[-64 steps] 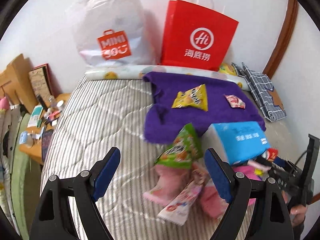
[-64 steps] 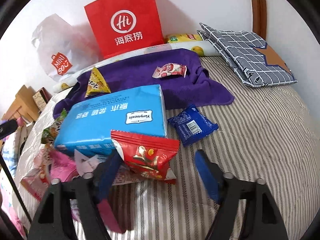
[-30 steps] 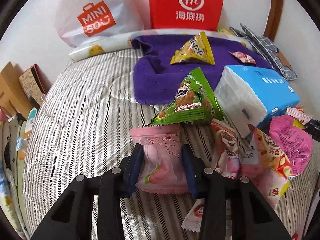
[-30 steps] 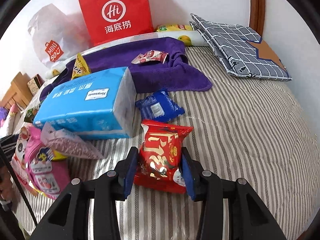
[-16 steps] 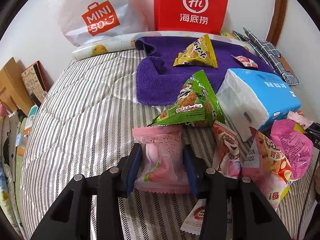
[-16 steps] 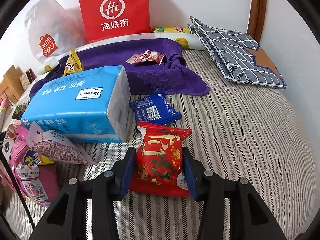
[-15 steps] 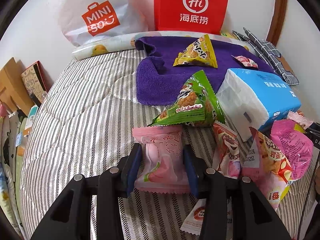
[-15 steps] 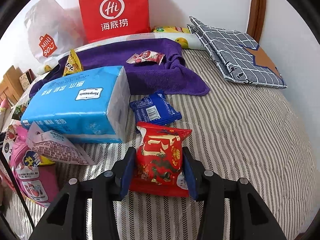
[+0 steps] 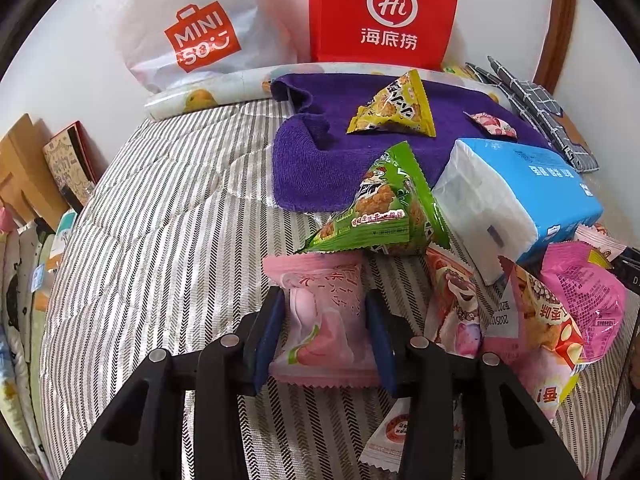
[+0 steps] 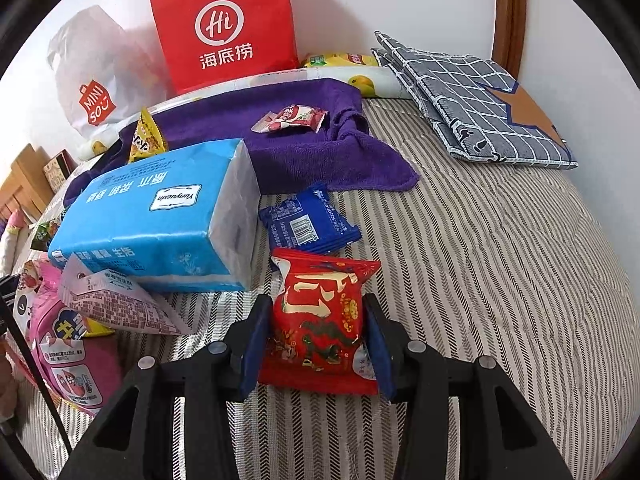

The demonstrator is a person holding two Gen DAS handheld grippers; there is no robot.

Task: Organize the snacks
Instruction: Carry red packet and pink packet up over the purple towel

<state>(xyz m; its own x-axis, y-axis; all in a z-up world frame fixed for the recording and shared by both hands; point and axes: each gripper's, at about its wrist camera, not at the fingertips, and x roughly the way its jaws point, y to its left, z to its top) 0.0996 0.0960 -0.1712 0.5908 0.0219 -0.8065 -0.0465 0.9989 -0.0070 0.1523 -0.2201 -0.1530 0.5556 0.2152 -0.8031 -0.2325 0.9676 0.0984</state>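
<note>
- My left gripper (image 9: 326,326) is closing, its pads pinching the pink snack packet (image 9: 324,320) on the striped bedcover (image 9: 160,240), below the green triangular packet (image 9: 384,208).
- My right gripper (image 10: 316,328) clamps the red snack packet (image 10: 320,316), just beside the blue tissue pack (image 10: 160,212).

Home bedroom: striped quilted mattress (image 10: 500,280) directly under the tool, wooden headboard edge (image 10: 508,16) ahead to the right, shopping bags (image 9: 384,12) against the white wall straight ahead, cluttered wooden bedside stand (image 9: 24,176) off left.
</note>
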